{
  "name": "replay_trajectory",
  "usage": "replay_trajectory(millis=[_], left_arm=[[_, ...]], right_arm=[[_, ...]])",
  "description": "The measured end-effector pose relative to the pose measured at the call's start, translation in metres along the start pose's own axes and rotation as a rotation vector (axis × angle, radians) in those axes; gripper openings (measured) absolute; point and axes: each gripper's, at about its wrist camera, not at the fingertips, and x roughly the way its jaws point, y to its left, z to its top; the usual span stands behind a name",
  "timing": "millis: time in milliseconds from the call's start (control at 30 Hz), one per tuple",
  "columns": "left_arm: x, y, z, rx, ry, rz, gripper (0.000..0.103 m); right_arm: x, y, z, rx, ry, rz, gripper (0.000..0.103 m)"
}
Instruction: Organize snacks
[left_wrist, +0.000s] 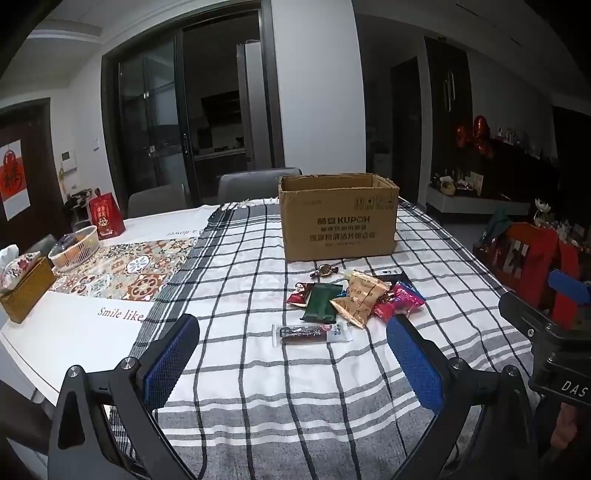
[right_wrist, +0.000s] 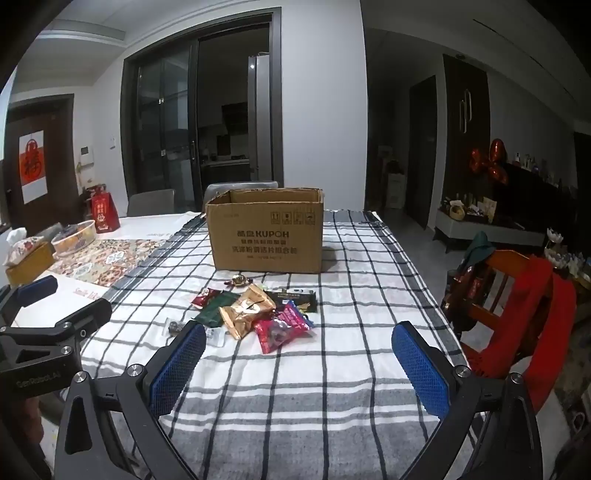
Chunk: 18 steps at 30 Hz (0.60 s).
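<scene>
Here, both hand-held grippers, left (left_wrist: 291, 354) and right (right_wrist: 299, 358), spread, empty; snack pile (right_wrist: 258, 314) beyond.

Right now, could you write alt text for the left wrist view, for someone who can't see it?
A small pile of snack packets lies on a checked tablecloth, just in front of an open cardboard box. The left gripper hovers wide open and empty in the foreground, its blue pads either side of a long dark snack bar.

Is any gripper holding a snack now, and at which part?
Nothing is held. The left gripper and right gripper have open, empty jaws; the snack packets lie untouched on the checked cloth.
</scene>
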Motion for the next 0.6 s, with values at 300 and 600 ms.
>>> replay_trajectory(millis=[300, 600], left_arm=[[-0.0006, -0.0001, -0.0003, -0.001, -0.002, 0.0, 0.103], [-0.0027, -0.0006, -0.0006, -0.003, 0.001, 0.004, 0.103]], right_arm=[[0.003, 0.001, -0.0006, 0.0, 0.0, 0.001, 0.102], [0.0009, 0.0017, 0.0014, -0.006, -0.003, 0.001, 0.102]])
